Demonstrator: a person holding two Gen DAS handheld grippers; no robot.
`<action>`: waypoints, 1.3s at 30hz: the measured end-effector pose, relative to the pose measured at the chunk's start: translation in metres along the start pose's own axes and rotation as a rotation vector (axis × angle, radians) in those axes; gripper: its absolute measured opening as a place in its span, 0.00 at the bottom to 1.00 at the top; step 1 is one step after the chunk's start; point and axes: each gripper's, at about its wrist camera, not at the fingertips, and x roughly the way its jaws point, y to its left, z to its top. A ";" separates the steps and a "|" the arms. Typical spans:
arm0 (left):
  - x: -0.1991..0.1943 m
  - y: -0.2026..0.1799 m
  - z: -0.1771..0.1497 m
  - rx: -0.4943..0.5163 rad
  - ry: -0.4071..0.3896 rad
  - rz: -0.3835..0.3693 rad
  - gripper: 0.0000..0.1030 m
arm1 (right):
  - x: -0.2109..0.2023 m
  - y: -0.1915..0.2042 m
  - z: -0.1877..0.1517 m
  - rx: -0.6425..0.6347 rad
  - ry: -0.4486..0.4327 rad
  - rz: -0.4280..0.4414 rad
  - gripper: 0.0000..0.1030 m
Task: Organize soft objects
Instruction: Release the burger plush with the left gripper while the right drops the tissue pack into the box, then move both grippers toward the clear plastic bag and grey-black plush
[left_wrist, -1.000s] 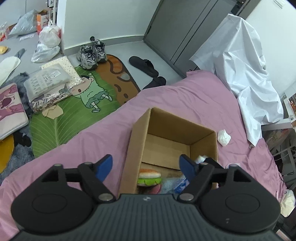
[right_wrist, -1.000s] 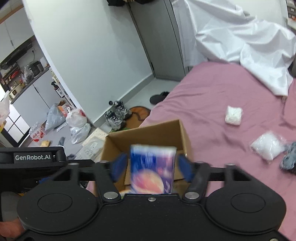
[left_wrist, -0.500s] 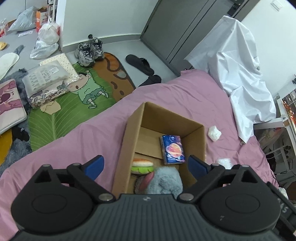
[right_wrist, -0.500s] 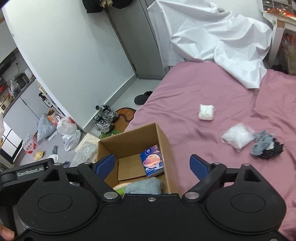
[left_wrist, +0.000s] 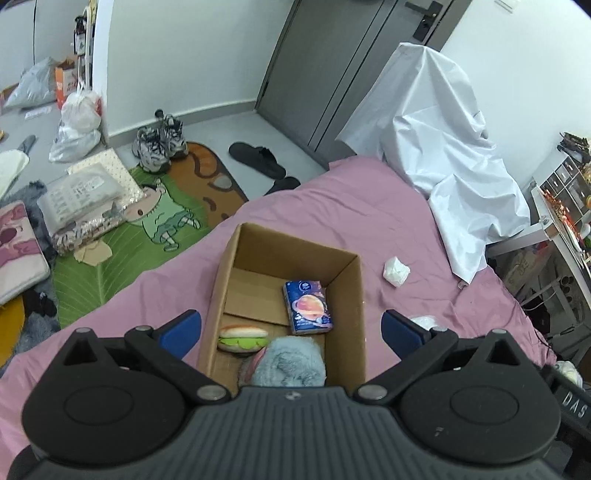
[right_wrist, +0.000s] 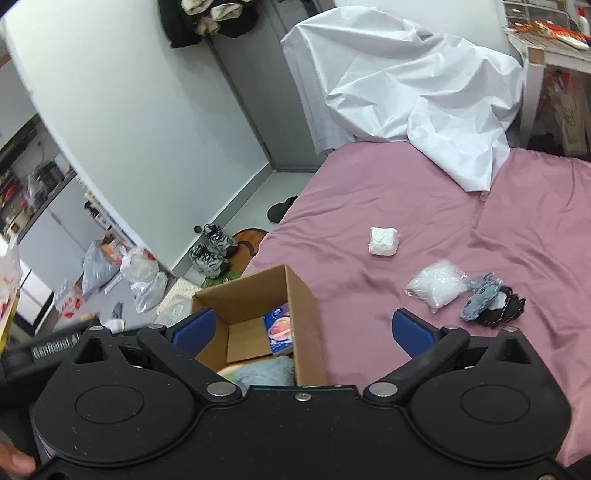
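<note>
Left gripper (left_wrist: 291, 334): jaws opening wide, nothing between the blue pads, hanging above the box.
Cardboard box (left_wrist: 354, 295): open-topped, sitting on the pink bedsheet (left_wrist: 332, 199).
Tissue pack (left_wrist: 307, 307): blue, planet print, lying flat inside the box by its right wall.
Burger toy (left_wrist: 242, 336): inside, near the left wall.
Blue-grey plush (left_wrist: 290, 363): inside, nearest the camera, just beside the burger toy.
White wad (left_wrist: 396, 271): on the sheet, right of the box.

Bright, even indoor light, soft shadows; strong fisheye bending at edges, corners perhaps slightly blurred.
</note>
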 end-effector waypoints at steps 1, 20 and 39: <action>-0.001 -0.004 -0.001 0.014 -0.002 0.010 1.00 | 0.000 -0.002 0.001 -0.019 0.008 0.006 1.00; 0.003 -0.060 -0.018 0.111 0.042 0.050 1.00 | -0.028 -0.067 0.013 -0.030 -0.029 0.011 1.00; 0.040 -0.123 -0.031 0.203 0.059 -0.004 0.99 | -0.028 -0.138 0.015 0.079 -0.037 -0.056 1.00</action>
